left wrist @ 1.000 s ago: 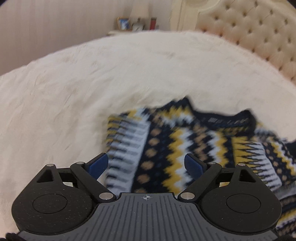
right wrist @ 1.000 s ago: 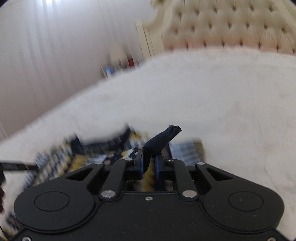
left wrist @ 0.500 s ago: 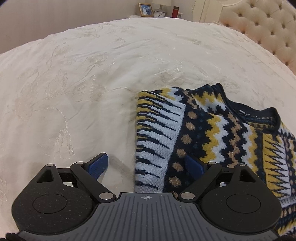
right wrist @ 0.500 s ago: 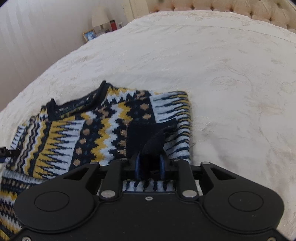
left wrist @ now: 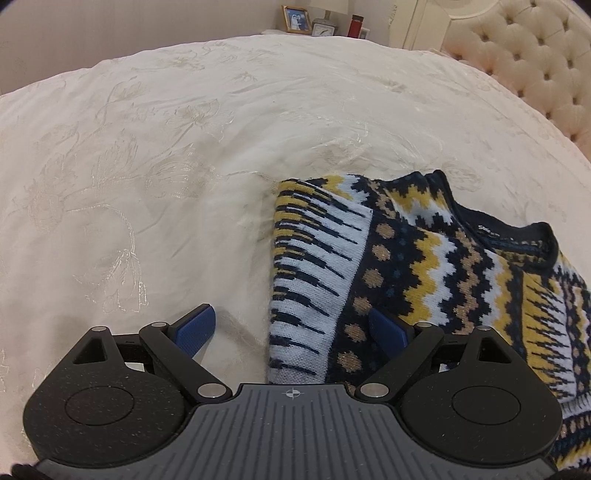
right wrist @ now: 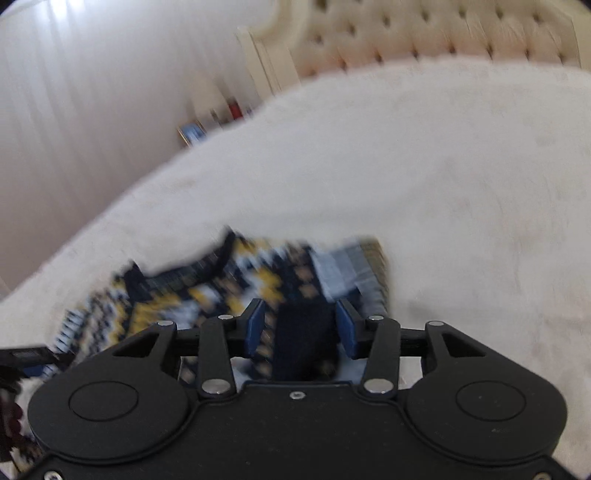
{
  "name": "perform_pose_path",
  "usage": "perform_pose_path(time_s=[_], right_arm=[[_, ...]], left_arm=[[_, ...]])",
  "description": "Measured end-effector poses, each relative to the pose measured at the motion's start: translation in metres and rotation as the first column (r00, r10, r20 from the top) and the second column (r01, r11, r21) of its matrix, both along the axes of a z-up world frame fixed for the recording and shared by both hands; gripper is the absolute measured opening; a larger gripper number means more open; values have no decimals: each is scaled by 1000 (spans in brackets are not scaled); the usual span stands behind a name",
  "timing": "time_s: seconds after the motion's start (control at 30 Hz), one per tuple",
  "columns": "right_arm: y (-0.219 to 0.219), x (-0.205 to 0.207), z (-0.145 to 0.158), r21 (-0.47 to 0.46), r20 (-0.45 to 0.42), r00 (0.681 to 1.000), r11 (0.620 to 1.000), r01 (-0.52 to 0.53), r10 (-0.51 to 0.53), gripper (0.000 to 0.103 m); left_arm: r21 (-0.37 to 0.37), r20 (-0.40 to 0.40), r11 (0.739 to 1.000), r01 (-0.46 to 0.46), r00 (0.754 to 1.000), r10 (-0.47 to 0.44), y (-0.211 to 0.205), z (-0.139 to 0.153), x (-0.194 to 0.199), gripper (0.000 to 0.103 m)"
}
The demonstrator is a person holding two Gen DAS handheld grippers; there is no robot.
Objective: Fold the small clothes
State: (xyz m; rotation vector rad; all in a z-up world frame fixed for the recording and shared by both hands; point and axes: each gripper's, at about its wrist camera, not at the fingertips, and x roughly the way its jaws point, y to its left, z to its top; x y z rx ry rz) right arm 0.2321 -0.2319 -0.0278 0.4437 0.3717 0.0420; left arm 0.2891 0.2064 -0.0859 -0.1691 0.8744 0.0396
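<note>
A small knitted sweater (left wrist: 417, 266) with navy, yellow, white and tan zigzag bands lies on the cream bedspread (left wrist: 155, 177), one sleeve folded across its front. My left gripper (left wrist: 291, 328) is open just above the sweater's left edge, its right finger over the knit and its left finger over the bedspread. In the blurred right wrist view the sweater (right wrist: 236, 288) lies under my right gripper (right wrist: 301, 326), which is open with a dark navy cuff (right wrist: 304, 339) lying loose between its blue fingers.
A tufted cream headboard (left wrist: 535, 70) runs along the far right. A bedside table at the back holds a framed photo (left wrist: 295, 20), a clock and a red can. A pale wall (right wrist: 92, 110) rises to the left in the right wrist view.
My right gripper has opened and let go of the navy cuff, and its view has tilted up and blurred. My left gripper has stayed open and hardly moved.
</note>
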Motion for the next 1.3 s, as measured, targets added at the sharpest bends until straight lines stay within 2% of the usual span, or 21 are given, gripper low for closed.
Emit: perform_pose_path(time_s=[0.07,0.17,0.3,0.43,0.57,0.63,0.83,1.03,1.1,1.2,1.3], right_arm=[[2,-2,4,-37,20,1000,999,19,-19,53],[2,4,-2,-77,-36,999,996,37,-40,57],[-4,13,-15,-45,-138,989,998,43,-49,61],[-6,13,-19,-26,-159,986,999,43,-47,66],[-1,10,-13,-32,-129,991,999,42,-46,70],[1,5,-8,-35,-100,994,999,38,-42,73],[7,-18,19,-45,9,1000,999,28,-27,80],[11,-54,52,-14,95,995,1000,14,-12,91],[14,-71,56,-4,104,994,1000,15,-14,92],[21,-101,53,-1,75,997,999,36,-35,97],[24,-127,42,21,5,999,999,34,-34,101]], left_arm=[[-16,16,1000,-24,1000,25,2,2,-2,91],[-30,61,995,-98,993,100,11,8,-7,91],[-45,97,982,-181,978,185,28,16,-10,91],[-85,99,971,-221,968,229,37,19,-12,91],[-103,142,977,-185,970,198,29,33,-15,91],[-109,190,983,-149,967,168,20,45,-18,91],[-89,338,995,-53,938,80,-12,93,-44,91],[67,382,997,-31,924,3,-47,131,-89,91],[108,387,992,-60,922,14,-53,138,-111,91],[127,350,990,-68,936,19,-50,136,-138,91],[57,248,998,-31,969,16,-37,124,-159,90]])
